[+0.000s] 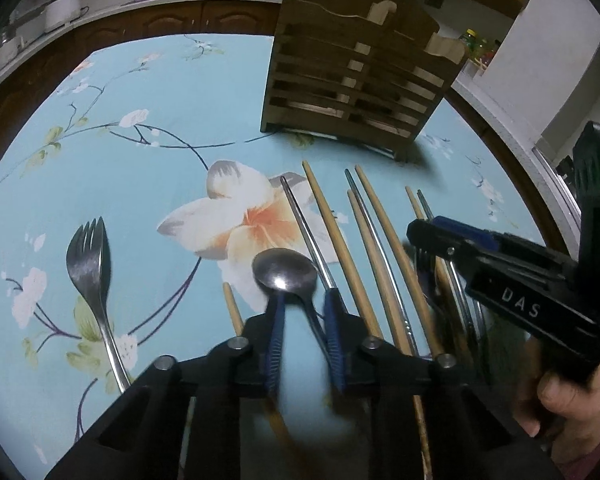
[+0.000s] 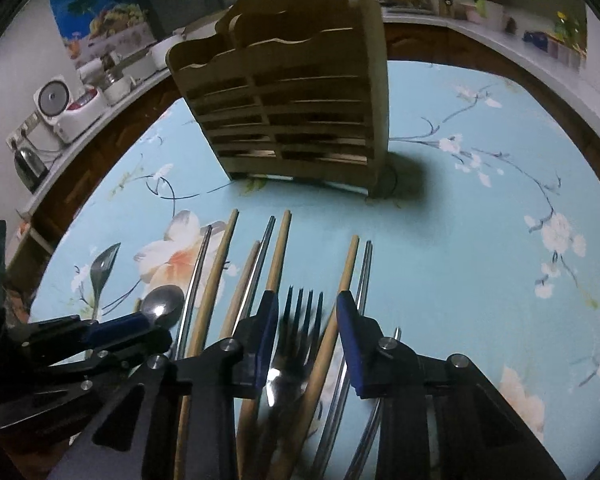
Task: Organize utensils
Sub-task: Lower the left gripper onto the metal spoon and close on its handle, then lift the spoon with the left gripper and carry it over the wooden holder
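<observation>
A metal spoon (image 1: 286, 272) lies on the blue flowered cloth, its neck between the fingers of my left gripper (image 1: 303, 300), which is open around it. A metal fork (image 1: 89, 264) lies to the left. Several wooden chopsticks (image 1: 332, 236) and metal chopsticks (image 1: 306, 228) lie side by side. My right gripper (image 2: 307, 312) is open over a second fork (image 2: 302, 320) among the chopsticks (image 2: 278, 252); it also shows in the left wrist view (image 1: 428, 240). A slatted wooden utensil holder (image 1: 356, 68) stands upright beyond them, also in the right wrist view (image 2: 296, 100).
The round table's wooden rim (image 2: 112, 128) curves around the cloth. A kitchen counter with a rice cooker (image 2: 66, 104) and a kettle (image 2: 28, 164) lies behind on the left. A white appliance (image 1: 540, 52) stands at the right.
</observation>
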A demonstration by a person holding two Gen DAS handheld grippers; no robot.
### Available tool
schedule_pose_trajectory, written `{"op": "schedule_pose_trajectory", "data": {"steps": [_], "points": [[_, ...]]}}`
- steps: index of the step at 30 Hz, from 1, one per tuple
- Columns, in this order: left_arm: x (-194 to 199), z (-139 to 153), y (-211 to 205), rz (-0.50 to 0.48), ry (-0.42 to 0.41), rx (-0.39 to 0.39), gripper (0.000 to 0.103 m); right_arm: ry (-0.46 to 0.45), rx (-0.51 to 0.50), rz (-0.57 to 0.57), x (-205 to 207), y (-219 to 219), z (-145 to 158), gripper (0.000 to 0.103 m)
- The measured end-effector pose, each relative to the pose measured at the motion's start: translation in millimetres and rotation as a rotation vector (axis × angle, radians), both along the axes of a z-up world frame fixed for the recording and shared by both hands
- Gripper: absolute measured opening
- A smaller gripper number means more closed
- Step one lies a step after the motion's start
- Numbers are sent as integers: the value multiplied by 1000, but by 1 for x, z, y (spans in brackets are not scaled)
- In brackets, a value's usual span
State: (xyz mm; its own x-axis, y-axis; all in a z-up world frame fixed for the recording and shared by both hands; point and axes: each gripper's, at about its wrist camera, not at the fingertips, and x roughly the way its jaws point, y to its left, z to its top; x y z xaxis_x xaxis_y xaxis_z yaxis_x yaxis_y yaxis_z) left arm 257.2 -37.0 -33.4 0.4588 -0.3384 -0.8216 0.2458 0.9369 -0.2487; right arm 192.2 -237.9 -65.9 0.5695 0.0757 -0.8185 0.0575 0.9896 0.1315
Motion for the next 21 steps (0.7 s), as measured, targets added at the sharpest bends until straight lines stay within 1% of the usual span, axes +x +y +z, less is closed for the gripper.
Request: {"op": "schedule_pose_trajectory", "data": {"steps": [1,2,4,5,7,10,13,17,21], "points": [[1,-1,-2,-2,-4,-2,14,-2,-1,8,0,-1,0,25],[1,-1,-2,-5,-6,-2,13,-5,-1,16,0,0,1,19],[0,0,-2,-10,-10,1,9,-13,-12,21,-1,1,2,18],[-1,-1,-2,-13,-12,-1,8,-19,-9,25,-2,2,3,14],[-1,1,-1,-15,-15,-8,7,-39,3,28,-6,2,9,4],[-6,4,2,-16,-23,-18,4,-57,5,28,-10,4,17,2],[-12,12,8,-18,-38,-50,4,-90,17,25,-20,3,29,2],[-27,30,21,-22,-79,-106,3,-137,14,23,-33,5,47,2],[-45,48,34,-20,-126,-144,2,-188,2,23,-46,7,66,2]]}}
